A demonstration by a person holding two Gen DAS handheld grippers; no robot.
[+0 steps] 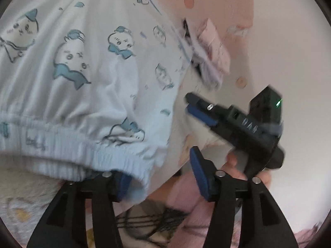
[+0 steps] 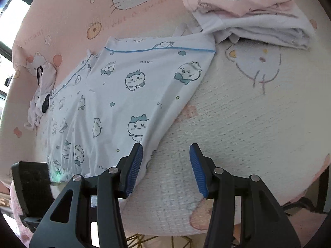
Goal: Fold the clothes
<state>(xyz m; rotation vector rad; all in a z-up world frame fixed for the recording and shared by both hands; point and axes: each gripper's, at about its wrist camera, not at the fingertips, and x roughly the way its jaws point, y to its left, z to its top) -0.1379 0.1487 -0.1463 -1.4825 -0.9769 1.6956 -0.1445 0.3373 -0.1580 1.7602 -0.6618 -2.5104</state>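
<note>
Fingers of both grippers apart: left gripper [image 1: 160, 177]; right gripper [image 2: 166, 169]; one printed garment [image 2: 124, 95]; two folded [image 2: 248, 10].

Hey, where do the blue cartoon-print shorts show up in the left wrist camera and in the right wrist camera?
Left wrist view: the shorts fill the left and centre, elastic waistband low, just above the left gripper.
Right wrist view: they lie left of centre on the blanket, reaching down to the right gripper.
Shared landmark: the small crumpled pink garment beside the shorts.
</note>
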